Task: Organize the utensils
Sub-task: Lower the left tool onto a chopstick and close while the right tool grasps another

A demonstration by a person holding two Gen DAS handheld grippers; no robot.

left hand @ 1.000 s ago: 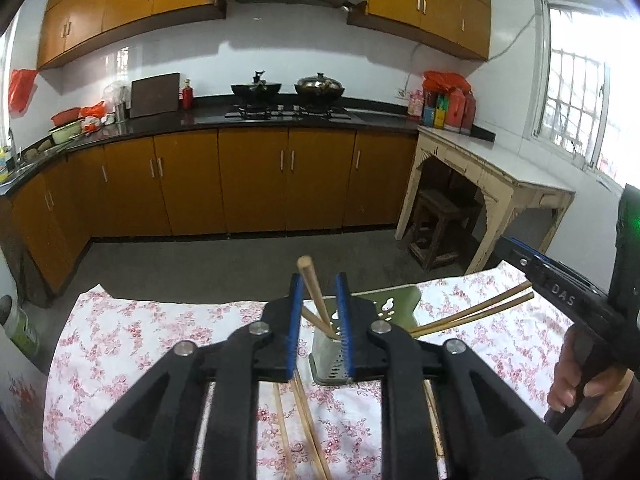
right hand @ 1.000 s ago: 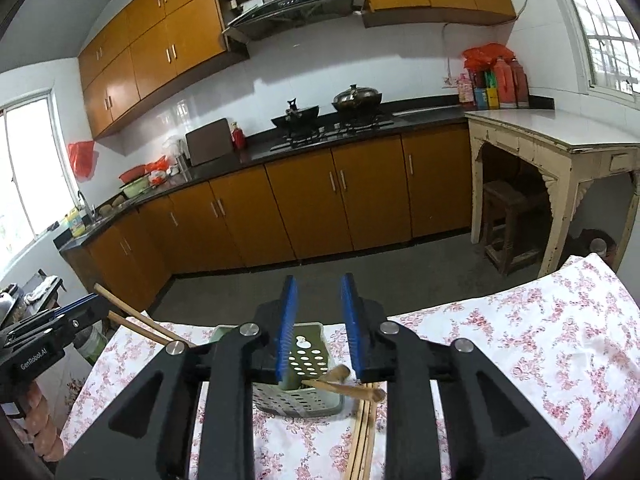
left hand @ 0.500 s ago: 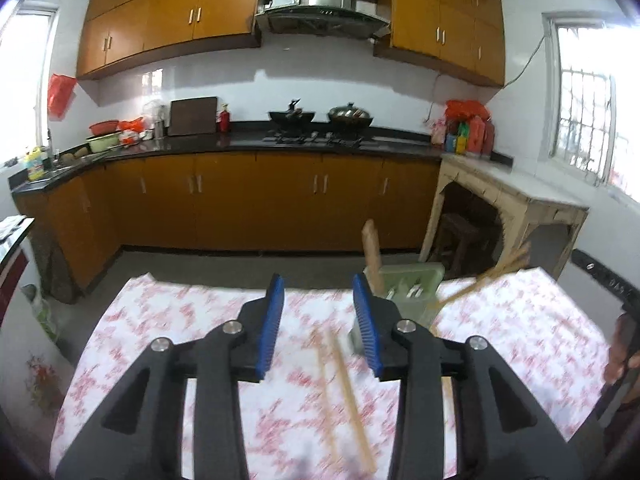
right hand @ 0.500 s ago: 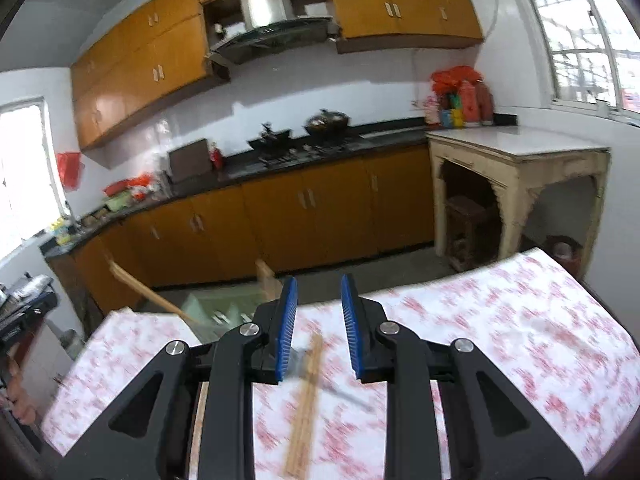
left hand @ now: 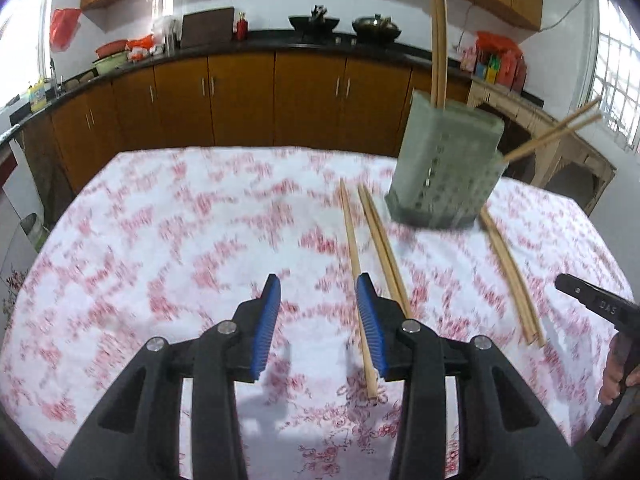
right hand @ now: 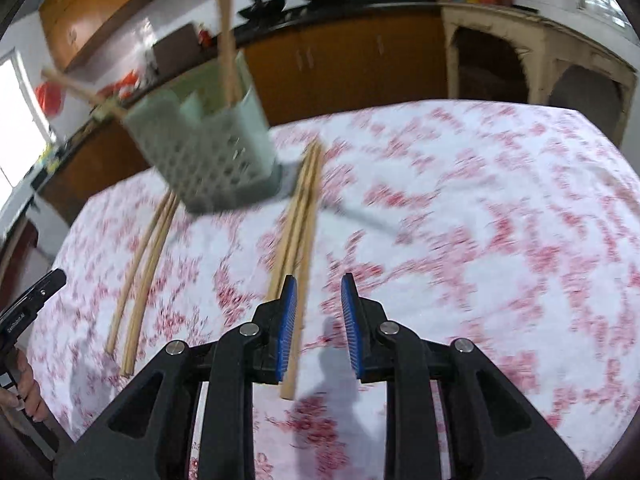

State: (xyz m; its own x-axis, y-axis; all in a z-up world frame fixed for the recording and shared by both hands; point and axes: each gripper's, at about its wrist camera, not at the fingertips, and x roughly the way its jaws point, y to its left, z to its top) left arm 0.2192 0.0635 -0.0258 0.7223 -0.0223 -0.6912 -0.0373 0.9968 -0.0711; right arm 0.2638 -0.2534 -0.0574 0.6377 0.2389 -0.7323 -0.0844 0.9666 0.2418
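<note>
Left claw (left hand: 316,320) hangs spread and empty over the cloth (left hand: 160,260); loose chopsticks (left hand: 376,256) lie lengthwise toward the holder (left hand: 444,168), which holds four.

Right claw (right hand: 318,316), slightly parted, pinches nothing; chopsticks (right hand: 298,224) run past its left pad. Roughly half seems unsorted.

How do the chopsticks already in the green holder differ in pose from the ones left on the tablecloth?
The chopsticks in the green holder stand up or lean: one pair is nearly upright, another pair slants out over the rim. The loose chopsticks lie flat on the tablecloth, in two groups either side of the holder, the other group nearer the right gripper. All look like the same plain wooden sticks.
</note>
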